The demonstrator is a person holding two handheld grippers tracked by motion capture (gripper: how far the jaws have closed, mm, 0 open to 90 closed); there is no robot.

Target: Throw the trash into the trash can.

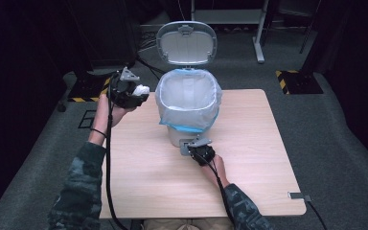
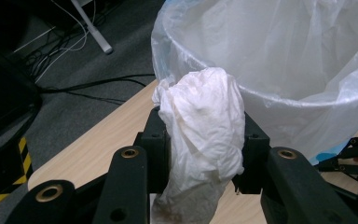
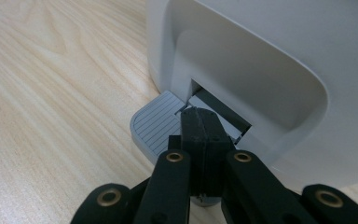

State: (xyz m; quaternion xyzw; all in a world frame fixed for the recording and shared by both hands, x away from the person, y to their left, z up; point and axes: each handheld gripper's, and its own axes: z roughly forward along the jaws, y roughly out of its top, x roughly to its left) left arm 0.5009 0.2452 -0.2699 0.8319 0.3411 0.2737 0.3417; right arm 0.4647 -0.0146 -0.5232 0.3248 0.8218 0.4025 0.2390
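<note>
Bin (image 1: 188,103) on wooden table (image 1: 249,143), grey carpet (image 1: 335,139) around.

The tissue (image 2: 200,140) is running off the bottom edge of the left gripper view. The right gripper (image 3: 200,122) is covering part of the pedal (image 3: 156,126).

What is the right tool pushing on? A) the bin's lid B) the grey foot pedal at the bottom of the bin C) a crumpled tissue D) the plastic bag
B: in the right gripper view the right tool, its jaws together, rests on the ribbed grey foot pedal at the base of the white bin, and the high view shows the lid standing open.
</note>
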